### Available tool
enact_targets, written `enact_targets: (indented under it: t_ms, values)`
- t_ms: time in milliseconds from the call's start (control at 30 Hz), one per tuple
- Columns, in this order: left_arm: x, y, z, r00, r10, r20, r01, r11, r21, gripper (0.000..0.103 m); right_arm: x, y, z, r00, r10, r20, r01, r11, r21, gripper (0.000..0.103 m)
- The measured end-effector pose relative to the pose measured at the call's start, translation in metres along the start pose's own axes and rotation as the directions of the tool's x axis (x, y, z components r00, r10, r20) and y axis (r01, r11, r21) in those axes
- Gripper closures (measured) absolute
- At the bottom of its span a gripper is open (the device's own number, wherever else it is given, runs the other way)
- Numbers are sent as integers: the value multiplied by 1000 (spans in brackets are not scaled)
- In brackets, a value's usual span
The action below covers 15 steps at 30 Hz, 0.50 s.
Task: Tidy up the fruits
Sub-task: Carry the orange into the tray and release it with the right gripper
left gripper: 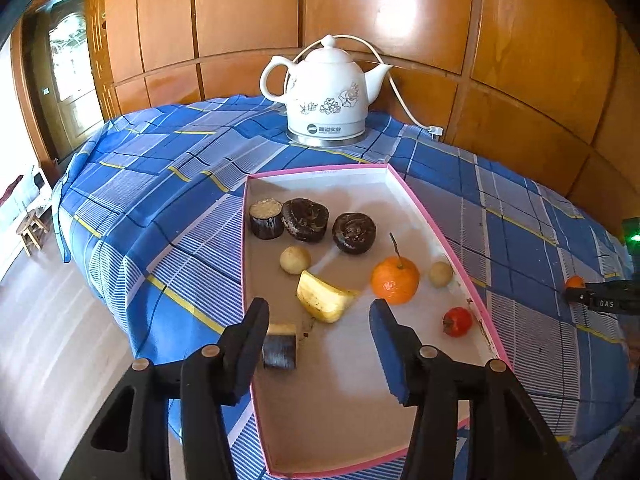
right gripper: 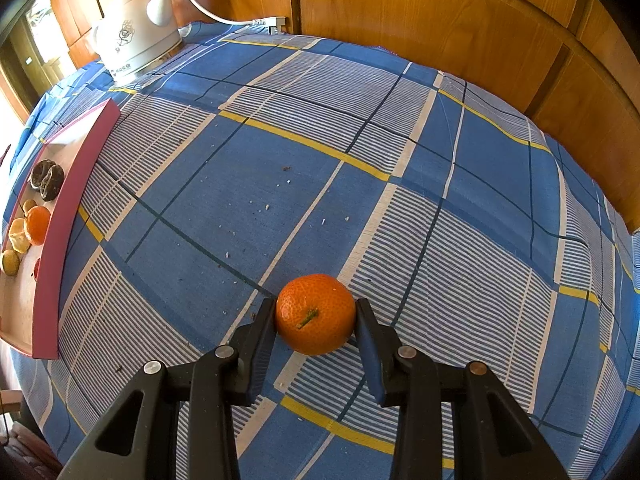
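Note:
A pink-rimmed tray [left gripper: 316, 170] lies on the blue checked cloth. In it are a stemmed mandarin [left gripper: 395, 280], a banana piece [left gripper: 325, 297], a small red fruit [left gripper: 457, 321], two small pale round fruits [left gripper: 295, 259], two dark round fruits [left gripper: 353, 233] and two dark-skinned cut chunks [left gripper: 280, 347]. My left gripper [left gripper: 319, 307] hangs open over the tray's near half, above the banana piece, holding nothing. My right gripper [right gripper: 315, 312] is shut on a second mandarin [right gripper: 315, 314] resting on the cloth, right of the tray, with a pad against each side.
A white ceramic kettle [left gripper: 328, 92] with a cord stands at the table's back by the wood-panelled wall. The tray [right gripper: 60, 232] lies at the far left of the right wrist view. The table's left edge drops to the floor, where a small stool [left gripper: 31, 230] stands.

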State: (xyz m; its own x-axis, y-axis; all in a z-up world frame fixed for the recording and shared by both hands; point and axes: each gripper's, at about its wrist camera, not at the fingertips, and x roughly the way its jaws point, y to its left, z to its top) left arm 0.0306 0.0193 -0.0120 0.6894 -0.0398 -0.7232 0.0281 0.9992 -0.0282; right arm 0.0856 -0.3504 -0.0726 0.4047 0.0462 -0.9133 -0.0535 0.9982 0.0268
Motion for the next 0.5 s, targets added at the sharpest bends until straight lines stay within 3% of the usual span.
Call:
enact_targets:
  t_ms: [500]
  values:
    - [3, 10, 0, 1000, -6, -8, 6, 1000, -28, 46, -2, 3, 1, 1000, -5, 1, 5, 1000, -4, 64]
